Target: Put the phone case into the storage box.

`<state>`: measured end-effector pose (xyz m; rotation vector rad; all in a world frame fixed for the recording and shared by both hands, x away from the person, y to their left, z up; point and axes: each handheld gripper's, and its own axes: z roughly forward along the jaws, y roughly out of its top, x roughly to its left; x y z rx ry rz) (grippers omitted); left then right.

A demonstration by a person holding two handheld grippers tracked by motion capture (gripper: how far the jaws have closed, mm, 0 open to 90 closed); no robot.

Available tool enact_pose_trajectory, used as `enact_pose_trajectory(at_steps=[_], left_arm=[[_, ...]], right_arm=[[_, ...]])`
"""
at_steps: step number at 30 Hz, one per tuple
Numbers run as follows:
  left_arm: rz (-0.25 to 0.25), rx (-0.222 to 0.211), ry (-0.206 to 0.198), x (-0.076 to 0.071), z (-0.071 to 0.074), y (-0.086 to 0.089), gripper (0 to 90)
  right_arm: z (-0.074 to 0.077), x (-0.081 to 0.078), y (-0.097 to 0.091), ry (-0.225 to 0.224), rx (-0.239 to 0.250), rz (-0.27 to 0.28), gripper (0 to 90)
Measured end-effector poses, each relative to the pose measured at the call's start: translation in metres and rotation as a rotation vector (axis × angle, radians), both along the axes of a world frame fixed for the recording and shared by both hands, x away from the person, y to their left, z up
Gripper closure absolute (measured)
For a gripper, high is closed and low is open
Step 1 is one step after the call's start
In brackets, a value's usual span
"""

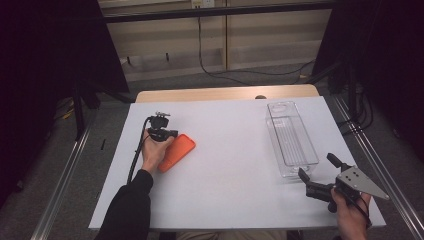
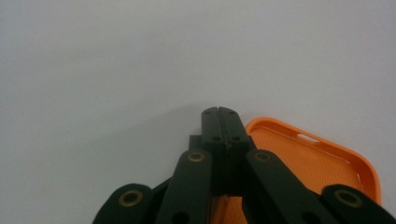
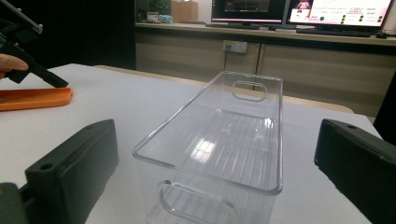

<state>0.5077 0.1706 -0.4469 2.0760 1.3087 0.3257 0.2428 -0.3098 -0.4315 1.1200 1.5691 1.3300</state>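
Note:
An orange phone case [image 1: 178,151] lies open side up on the white table [image 1: 230,180], left of centre. A hand holds my left gripper [image 1: 163,131] over the case's far left corner. Its jaws are shut, and their tips [image 2: 220,112] meet over the table just beside the orange rim [image 2: 327,156], with nothing between them. A clear plastic bin [image 1: 291,137] stands empty on the right. My right gripper [image 1: 318,167] is at the bin's near end with its jaws wide open. The bin [image 3: 224,135] sits just ahead between the jaws, which do not touch it.
The left gripper's cable [image 1: 136,155] trails back along the sleeve. The table's right edge [image 1: 372,192] runs close to the right hand. Beyond the table stand a wooden counter [image 3: 299,60] and monitors [image 3: 336,10]. Metal rails [image 1: 65,175] flank the table.

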Motion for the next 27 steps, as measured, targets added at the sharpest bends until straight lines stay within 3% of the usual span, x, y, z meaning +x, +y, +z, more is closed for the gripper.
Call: enact_pose_trajectory(at_steps=[4, 9, 27], left_arm=[[-0.028, 0.006, -0.02, 0.001, 0.0, -0.002, 90.0], [-0.016, -0.009, -0.014, 0.002, -0.002, -0.004, 90.0], [-0.081, -0.032, 0.013, -0.004, -0.001, -0.02, 90.0]], right_arm=[[0.0, 0.0, 0.0, 0.002, 0.002, 0.002, 0.0], [0.0, 0.0, 0.0, 0.002, 0.004, -0.001, 0.0], [0.0, 0.0, 0.0, 0.001, 0.003, 0.002, 0.0]])
